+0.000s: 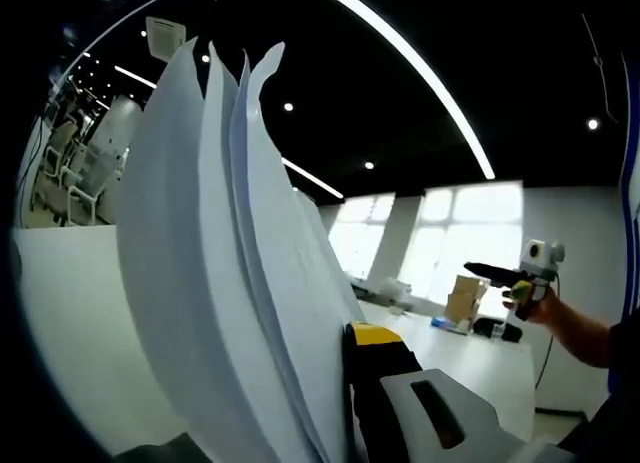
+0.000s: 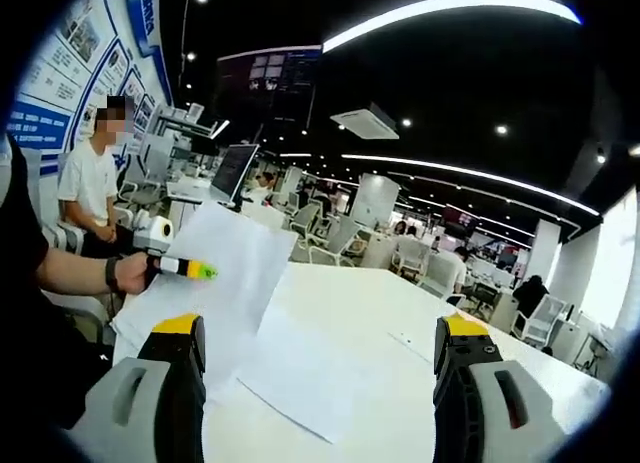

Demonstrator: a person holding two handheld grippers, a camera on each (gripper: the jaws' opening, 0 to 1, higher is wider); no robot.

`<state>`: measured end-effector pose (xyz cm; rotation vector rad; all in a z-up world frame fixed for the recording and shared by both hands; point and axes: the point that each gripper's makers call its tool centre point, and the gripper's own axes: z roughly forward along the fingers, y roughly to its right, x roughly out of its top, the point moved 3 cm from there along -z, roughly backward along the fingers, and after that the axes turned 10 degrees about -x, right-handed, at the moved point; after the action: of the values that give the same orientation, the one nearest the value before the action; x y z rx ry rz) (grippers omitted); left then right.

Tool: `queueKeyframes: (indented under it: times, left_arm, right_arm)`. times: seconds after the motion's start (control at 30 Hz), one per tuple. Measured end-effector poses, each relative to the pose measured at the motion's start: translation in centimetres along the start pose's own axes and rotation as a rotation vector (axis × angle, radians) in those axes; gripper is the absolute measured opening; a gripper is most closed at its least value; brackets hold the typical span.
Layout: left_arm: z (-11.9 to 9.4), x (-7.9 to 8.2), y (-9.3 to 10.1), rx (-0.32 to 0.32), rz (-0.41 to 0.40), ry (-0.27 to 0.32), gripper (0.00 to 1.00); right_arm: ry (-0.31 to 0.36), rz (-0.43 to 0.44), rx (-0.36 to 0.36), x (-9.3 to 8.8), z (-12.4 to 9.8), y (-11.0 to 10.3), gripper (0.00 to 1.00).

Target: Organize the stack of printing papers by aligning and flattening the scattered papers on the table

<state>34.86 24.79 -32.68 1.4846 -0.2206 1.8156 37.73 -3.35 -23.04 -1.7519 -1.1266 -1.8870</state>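
Left gripper view: left gripper (image 1: 345, 403) clamps a fanned, lifted sheaf of papers (image 1: 215, 253). Right gripper (image 2: 320, 368) gapes empty; one loose sheet (image 2: 300, 368) at 6 o'clock lies ungathered. Roughly halfway.

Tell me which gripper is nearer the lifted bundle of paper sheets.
Left. The left gripper is clamped on the lifted paper sheets, holding them up. The right gripper hangs open and apart from them, above the white table.
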Motion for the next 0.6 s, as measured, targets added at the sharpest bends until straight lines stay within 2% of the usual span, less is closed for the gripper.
queueKeyframes:
  times: [0.6]
  left_arm:
    - [0.15,-0.08,-0.21,0.001,0.0,0.001,0.08]
  right_arm:
    - [0.021,0.034,-0.001,-0.17,-0.92,-0.59,0.9]
